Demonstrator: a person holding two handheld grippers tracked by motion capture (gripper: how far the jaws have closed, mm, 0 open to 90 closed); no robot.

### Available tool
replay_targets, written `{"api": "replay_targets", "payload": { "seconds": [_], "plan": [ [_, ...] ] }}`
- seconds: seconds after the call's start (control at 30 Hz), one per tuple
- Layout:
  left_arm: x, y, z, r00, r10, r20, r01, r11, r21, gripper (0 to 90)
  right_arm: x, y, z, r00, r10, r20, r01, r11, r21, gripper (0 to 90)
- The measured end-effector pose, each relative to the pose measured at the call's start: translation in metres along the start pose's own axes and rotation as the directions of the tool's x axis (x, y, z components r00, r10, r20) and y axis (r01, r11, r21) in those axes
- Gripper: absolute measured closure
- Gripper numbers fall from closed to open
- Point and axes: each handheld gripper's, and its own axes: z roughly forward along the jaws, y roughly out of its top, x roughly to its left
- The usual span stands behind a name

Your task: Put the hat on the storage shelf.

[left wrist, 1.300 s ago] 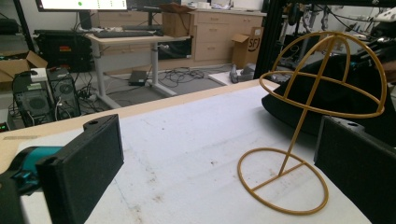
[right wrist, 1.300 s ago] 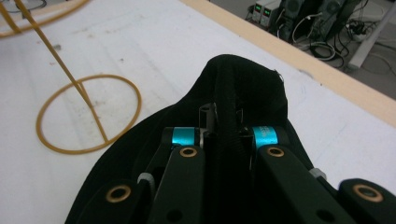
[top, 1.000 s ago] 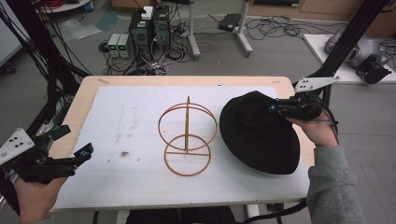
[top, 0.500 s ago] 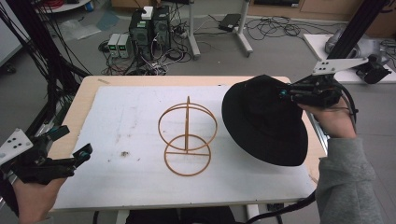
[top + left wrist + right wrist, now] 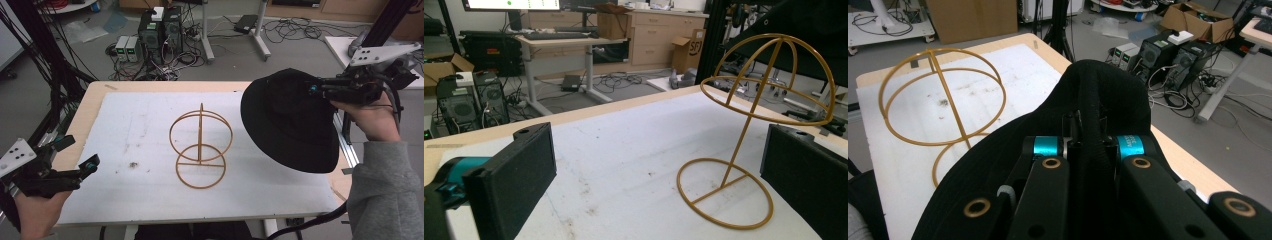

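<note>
Right of the 1 wire stand [image 5: 201,145]: 1 black hat [image 5: 292,120], pinched by right gripper [image 5: 314,90], higher than before. Left gripper [image 5: 82,157] spread, empty.

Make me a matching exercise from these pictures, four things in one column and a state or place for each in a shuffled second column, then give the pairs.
Things:
1. black hat
2. wire hat stand
3. left gripper
4. right gripper

States:
A. jaws apart, nothing between them
B. standing upright on the white sheet
C. lifted above the table's right side
D. clamped on dark fabric

Pairs: 1-C, 2-B, 3-A, 4-D
</note>
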Motion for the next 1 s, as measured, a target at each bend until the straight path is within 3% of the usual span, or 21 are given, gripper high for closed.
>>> {"api": "replay_targets", "payload": {
  "seconds": [0.33, 0.5, 0.83, 1.0],
  "plan": [
    [-0.001, 0.000, 0.000, 1.0000, -0.002, 0.001, 0.002, 1.0000, 0.001, 1.7, 0.001, 0.009, -0.011, 0.9999, 0.011, -0.006, -0.011, 1.000, 0.004, 88.2],
    [-0.001, 0.000, 0.000, 1.0000, 0.000, 0.002, 0.000, 1.0000, 0.003, 1.7, 0.003, 0.016, -0.014, 0.9999, -0.009, -0.014, 0.009, 1.000, 0.005, 88.2],
    [-0.002, 0.000, 0.000, 1.0000, 0.002, 0.005, -0.002, 1.0000, 0.003, 1.7, 0.013, 0.034, -0.021, 0.9963, -0.056, -0.065, 0.054, 0.998, -0.030, 88.1],
    [-0.004, 0.001, -0.001, 0.9999, -0.003, 0.016, 0.003, 1.0000, -0.006, 1.7, 0.019, 0.042, -0.019, 0.9891, -0.092, -0.115, 0.087, 0.995, -0.045, 88.2]
  ]
}}
